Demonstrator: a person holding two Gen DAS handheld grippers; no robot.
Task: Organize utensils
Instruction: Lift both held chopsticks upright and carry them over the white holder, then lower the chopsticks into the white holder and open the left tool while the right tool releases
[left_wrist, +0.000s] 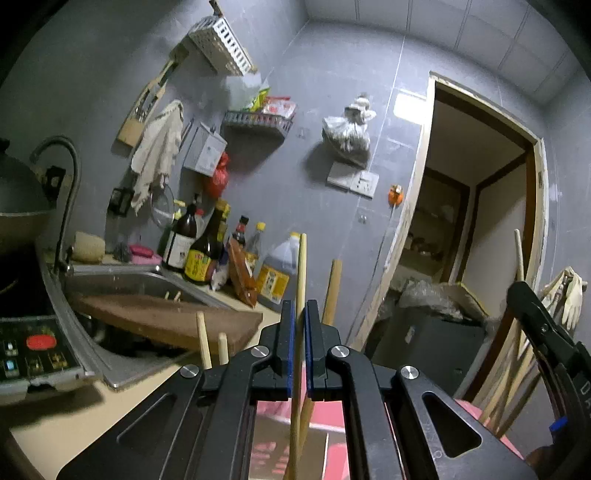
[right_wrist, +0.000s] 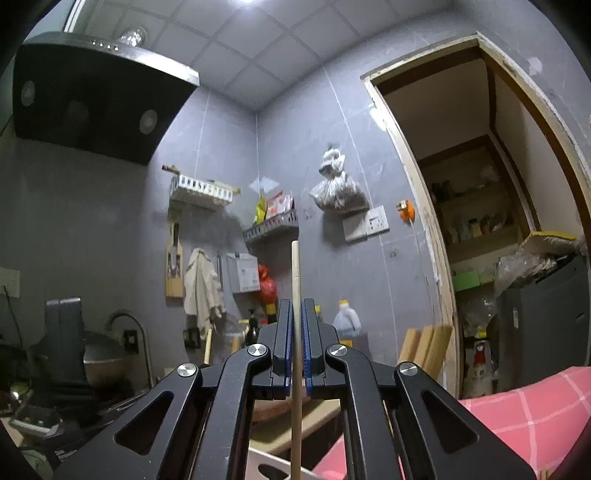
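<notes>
My left gripper (left_wrist: 299, 314) is shut on a pale wooden chopstick (left_wrist: 300, 266) that stands upright between its blue pads. Several more chopsticks (left_wrist: 204, 343) stick up beside it, and a thicker one (left_wrist: 331, 291) stands just to its right. My right gripper (right_wrist: 295, 314) is shut on another wooden chopstick (right_wrist: 295, 273), also held upright. The right gripper also shows at the right edge of the left wrist view (left_wrist: 546, 332), with several chopsticks (left_wrist: 509, 387) below it. A white holder's rim (right_wrist: 273, 465) shows under the right gripper.
A steel sink (left_wrist: 147, 284) with a wooden board (left_wrist: 166, 321) across it lies on the left, with sauce bottles (left_wrist: 199, 251) behind it. An induction cooker (left_wrist: 33, 350) sits at far left. A pink checked cloth (right_wrist: 517, 406) lies at lower right. A doorway (left_wrist: 480, 221) opens on the right.
</notes>
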